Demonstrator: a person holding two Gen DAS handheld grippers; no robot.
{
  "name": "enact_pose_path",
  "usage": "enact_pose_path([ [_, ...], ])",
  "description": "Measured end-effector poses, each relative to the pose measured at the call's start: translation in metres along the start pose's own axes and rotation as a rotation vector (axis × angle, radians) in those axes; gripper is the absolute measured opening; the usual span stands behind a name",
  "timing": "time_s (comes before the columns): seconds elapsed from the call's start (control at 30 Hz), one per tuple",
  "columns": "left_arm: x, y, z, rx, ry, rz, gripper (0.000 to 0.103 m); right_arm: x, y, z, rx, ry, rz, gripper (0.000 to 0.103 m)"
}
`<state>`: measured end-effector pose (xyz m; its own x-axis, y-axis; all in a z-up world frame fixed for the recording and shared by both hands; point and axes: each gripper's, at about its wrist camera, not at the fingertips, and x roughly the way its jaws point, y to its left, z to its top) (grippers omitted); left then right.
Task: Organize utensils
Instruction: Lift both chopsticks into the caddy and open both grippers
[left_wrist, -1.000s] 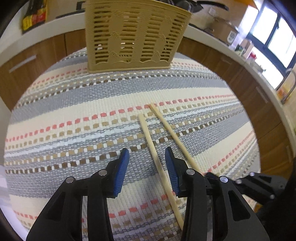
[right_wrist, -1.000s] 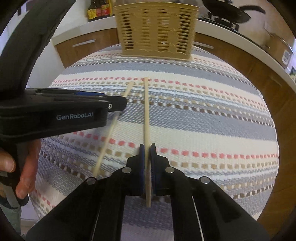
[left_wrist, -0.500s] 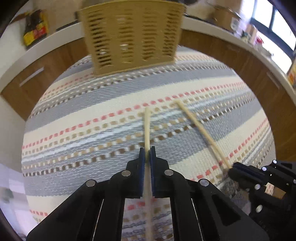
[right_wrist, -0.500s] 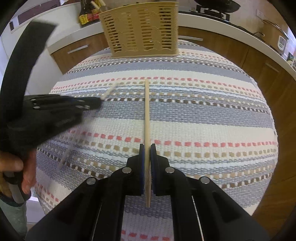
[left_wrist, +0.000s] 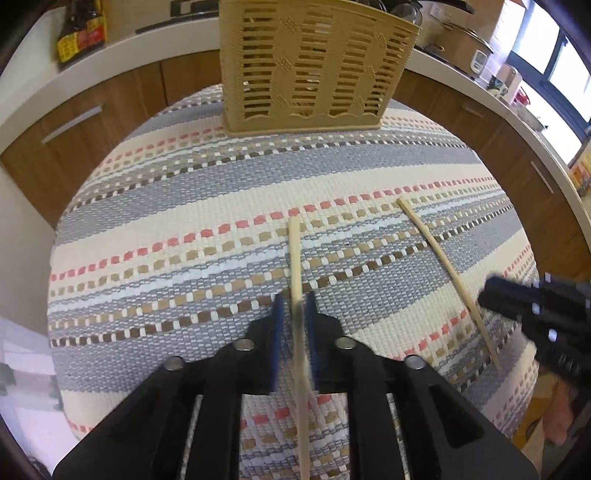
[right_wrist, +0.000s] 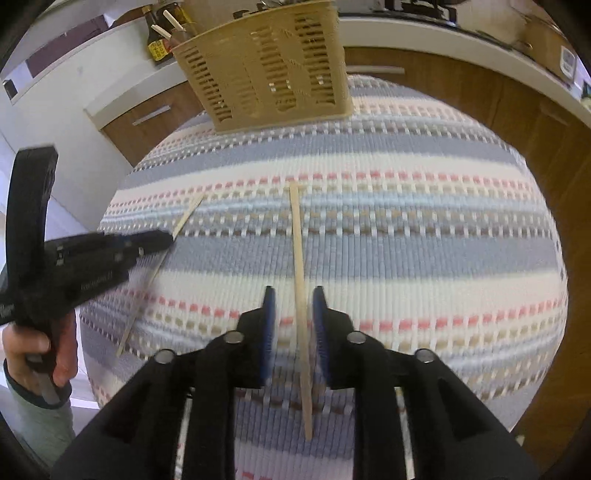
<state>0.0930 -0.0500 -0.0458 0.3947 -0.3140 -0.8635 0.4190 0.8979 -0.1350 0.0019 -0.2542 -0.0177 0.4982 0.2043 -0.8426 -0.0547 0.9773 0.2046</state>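
Striped woven cloth (left_wrist: 192, 206) covers the table, a tan slotted basket (left_wrist: 310, 70) standing at its far edge. At left, the left gripper (left_wrist: 295, 325), jaws just eased apart, straddles one chopstick (left_wrist: 295, 254); at right, the right gripper (right_wrist: 294, 317), likewise loosened, brackets the other chopstick (right_wrist: 298, 254).

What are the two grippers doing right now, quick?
Left gripper: open, jaws just been opening, chopstick between them, not gripped.
Right gripper: open, jaws just been opening, other chopstick between them, not gripped.
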Motion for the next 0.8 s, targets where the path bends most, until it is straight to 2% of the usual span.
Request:
enact_pose_path([
  [0.03,0.000,0.000,0.001,0.006,0.006,-0.005,0.023,0.001,0.002,0.004,-0.011,0.007,0.000,0.032],
  [0.13,0.002,0.000,0.003,0.023,0.029,-0.022,0.023,0.008,0.007,0.020,-0.040,0.030,-0.005,0.046],
  [0.23,0.004,-0.001,0.006,0.050,0.059,-0.022,0.023,0.020,0.013,0.033,-0.088,0.090,-0.036,0.046],
  [0.4,0.010,-0.009,0.011,0.103,0.104,0.004,0.023,0.038,0.017,0.047,-0.097,0.170,-0.054,0.027],
  [0.47,0.013,-0.016,0.014,0.126,0.111,0.021,0.023,0.045,0.020,0.048,-0.110,0.202,-0.069,0.014],
  [0.57,0.017,-0.028,0.014,0.174,0.114,0.070,0.022,0.051,0.025,0.048,-0.135,0.224,-0.094,0.006],
  [0.63,0.019,-0.036,0.012,0.209,0.107,0.108,0.016,0.052,0.023,0.050,-0.115,0.241,-0.077,0.005],
  [0.67,0.019,-0.038,0.012,0.213,0.104,0.107,0.005,0.053,0.022,0.052,-0.098,0.251,-0.051,0.004],
  [0.8,0.009,-0.040,0.014,0.183,0.047,0.076,0.004,0.041,0.016,0.058,-0.096,0.202,-0.007,0.004],
])
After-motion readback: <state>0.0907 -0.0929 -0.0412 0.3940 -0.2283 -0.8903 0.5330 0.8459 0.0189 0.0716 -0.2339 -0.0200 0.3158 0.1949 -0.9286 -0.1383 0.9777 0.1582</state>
